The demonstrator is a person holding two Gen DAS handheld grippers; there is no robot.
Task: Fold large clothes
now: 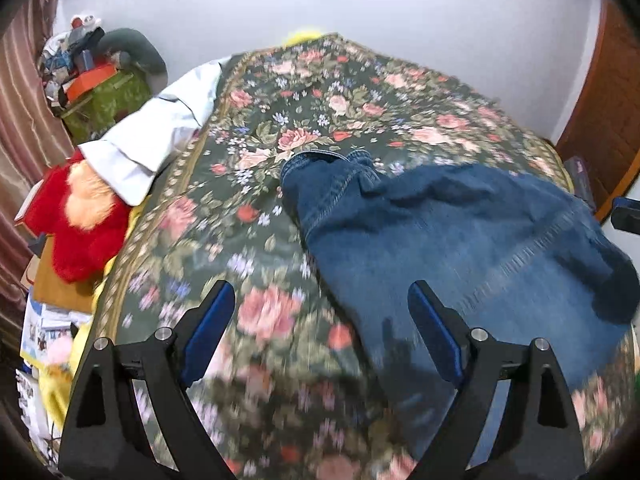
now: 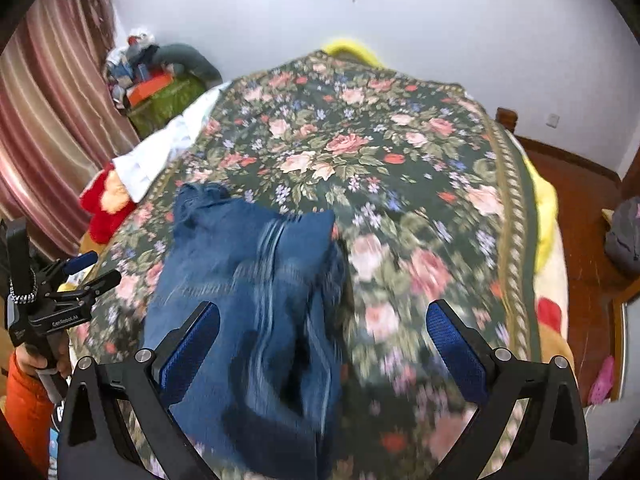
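Note:
A pair of blue jeans [image 1: 460, 240] lies partly folded on the floral bedspread [image 1: 320, 100], its waistband toward the far side. My left gripper [image 1: 322, 308] is open and empty above the bed, just left of the jeans. In the right wrist view the jeans [image 2: 248, 280] lie bunched under and ahead of my right gripper [image 2: 322, 322], which is open and empty above them. The left gripper [image 2: 92, 268] also shows at the left edge of that view, open. The near part of both views is blurred.
A white garment [image 1: 152, 136] and a red plush toy [image 1: 76, 220] lie at the bed's left edge. A cluttered green box [image 1: 104, 100] stands by the striped curtain [image 1: 20, 120]. The floral bedspread [image 2: 400, 160] fills the bed; wooden floor [image 2: 580, 220] lies to the right.

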